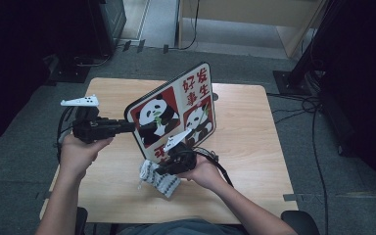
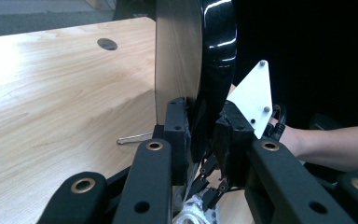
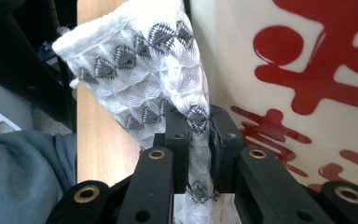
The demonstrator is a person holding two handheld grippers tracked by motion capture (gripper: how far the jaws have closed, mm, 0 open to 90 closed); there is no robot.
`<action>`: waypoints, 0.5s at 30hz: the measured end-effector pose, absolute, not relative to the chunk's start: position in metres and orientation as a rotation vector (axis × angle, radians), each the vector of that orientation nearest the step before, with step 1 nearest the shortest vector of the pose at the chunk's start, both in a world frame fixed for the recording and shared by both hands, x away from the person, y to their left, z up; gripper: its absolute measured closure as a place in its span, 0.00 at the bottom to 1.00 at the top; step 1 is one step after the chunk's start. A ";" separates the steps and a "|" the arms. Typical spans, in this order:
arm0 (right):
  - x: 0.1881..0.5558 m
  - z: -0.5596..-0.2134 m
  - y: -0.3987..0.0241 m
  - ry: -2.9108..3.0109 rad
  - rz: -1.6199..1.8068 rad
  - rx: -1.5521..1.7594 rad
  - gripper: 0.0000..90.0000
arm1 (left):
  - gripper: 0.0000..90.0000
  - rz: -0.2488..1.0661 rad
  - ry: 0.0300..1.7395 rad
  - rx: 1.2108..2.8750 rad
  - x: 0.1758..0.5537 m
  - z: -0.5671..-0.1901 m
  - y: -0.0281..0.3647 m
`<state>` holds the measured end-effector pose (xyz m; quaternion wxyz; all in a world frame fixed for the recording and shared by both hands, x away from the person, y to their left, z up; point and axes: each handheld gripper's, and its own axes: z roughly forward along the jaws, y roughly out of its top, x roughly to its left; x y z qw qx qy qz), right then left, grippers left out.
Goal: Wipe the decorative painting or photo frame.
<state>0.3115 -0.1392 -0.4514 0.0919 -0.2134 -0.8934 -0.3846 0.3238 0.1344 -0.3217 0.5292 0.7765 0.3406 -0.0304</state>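
A flat board (image 1: 176, 112) with panda pictures and red characters on a white face stands tilted on edge above the wooden table (image 1: 254, 147). My left gripper (image 1: 134, 127) is shut on its left rim. In the left gripper view the jaws (image 2: 205, 126) clamp the black glossy rim (image 2: 219, 46), with the board's wooden back (image 2: 177, 56) on the left. My right gripper (image 1: 165, 169) is shut on a white cloth (image 1: 159, 179) with grey zigzags, at the board's lower edge. In the right gripper view the cloth (image 3: 140, 60) runs between the pads (image 3: 198, 123) and lies against the board's face (image 3: 284, 70).
A round cable hole (image 1: 215, 96) sits in the table behind the board. A thin metal wire piece (image 2: 133, 138) lies on the wood near the board's foot. Cables (image 1: 318, 127) trail over the floor at the right. Dark stands and furniture ring the table.
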 end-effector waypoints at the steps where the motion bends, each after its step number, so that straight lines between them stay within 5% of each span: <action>1: 0.312 -0.453 -0.140 -2.658 -1.147 -0.635 0.90 | 0.85 -0.073 0.814 1.854 0.324 -0.322 0.134; 15: 0.318 -0.462 -0.152 -2.667 -1.120 -0.706 0.90 | 0.85 -0.079 0.812 1.849 0.325 -0.323 0.135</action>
